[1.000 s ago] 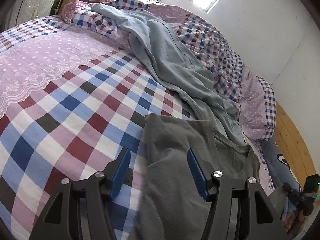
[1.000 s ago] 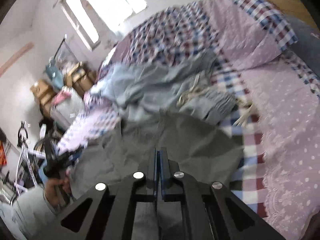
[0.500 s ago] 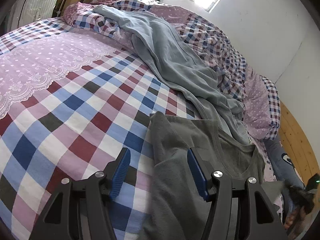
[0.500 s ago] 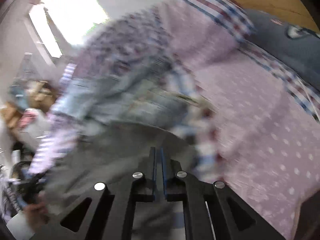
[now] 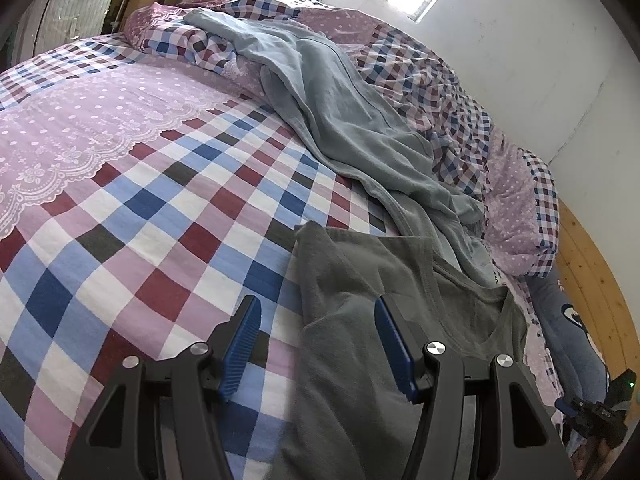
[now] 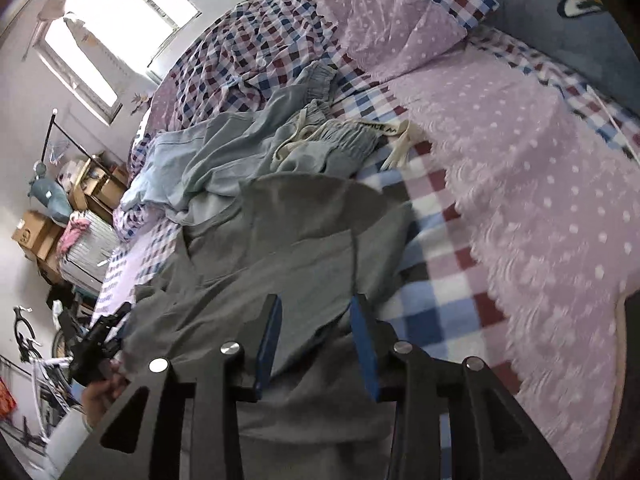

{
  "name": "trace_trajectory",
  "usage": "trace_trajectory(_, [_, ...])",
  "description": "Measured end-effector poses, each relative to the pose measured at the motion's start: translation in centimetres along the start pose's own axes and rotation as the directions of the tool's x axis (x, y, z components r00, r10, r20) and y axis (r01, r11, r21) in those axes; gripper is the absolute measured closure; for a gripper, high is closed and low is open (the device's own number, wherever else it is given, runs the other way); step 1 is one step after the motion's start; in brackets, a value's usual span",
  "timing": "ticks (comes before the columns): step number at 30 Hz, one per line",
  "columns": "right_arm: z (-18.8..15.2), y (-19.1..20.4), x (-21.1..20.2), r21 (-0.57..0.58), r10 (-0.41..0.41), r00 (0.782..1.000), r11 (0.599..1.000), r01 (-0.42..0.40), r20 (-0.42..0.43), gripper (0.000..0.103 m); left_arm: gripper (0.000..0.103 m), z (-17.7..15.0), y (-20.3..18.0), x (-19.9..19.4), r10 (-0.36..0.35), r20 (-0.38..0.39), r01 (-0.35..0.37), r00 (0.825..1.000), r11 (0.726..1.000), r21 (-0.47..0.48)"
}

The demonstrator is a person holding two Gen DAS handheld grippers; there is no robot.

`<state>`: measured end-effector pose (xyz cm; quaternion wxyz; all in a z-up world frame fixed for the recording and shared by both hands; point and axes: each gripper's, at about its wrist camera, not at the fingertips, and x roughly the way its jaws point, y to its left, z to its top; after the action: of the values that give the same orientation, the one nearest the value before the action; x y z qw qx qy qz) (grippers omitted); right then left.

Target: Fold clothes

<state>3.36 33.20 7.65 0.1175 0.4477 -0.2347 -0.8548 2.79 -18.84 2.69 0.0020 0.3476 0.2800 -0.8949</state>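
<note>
Dark grey cotton T-shirt (image 5: 360, 320) spread on checked patchwork bedspread (image 5: 160, 220) — pale blue-grey garment (image 5: 352, 120) bunched beyond. Left tongs (image 5: 318, 344) gaping wide, empty; right tongs (image 6: 316, 340) parted too — gripping nothing.

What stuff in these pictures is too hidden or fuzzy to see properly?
- Gray shirt: in the left wrist view, its lower part is cut off by the bottom edge and the left hand-held gripper.
- Light blue pants: in the right wrist view, partly under the shirt.
- Bed cover: blurred at the right.
</note>
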Motion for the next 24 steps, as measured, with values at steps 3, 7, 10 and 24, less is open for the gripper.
trace_trajectory(3, [-0.7,0.1,-0.3,0.064,0.013,1.0,0.998,-0.013,-0.008,0.064,0.04,0.1,-0.1,-0.2,-0.013,0.002,0.013,1.0,1.0,-0.003])
trace_trajectory(7, [-1.6,0.0,0.1,0.17,0.085,0.996,0.982,-0.079,-0.028,0.064,0.04,0.2,-0.2,-0.4,-0.027,0.002,0.027,1.0,1.0,-0.012])
trace_trajectory(10, [-2.1,0.3,0.6,0.205,0.105,0.994,0.974,-0.096,-0.033,0.064,0.04,0.2,0.0,-0.5,-0.034,-0.003,0.034,0.999,0.999,-0.023])
trace_trajectory(24, [-2.4,0.1,1.7,0.152,-0.065,0.998,0.986,0.064,0.004,0.099,0.04,0.6,0.8,-1.0,-0.056,-0.01,0.056,0.998,0.997,-0.059])
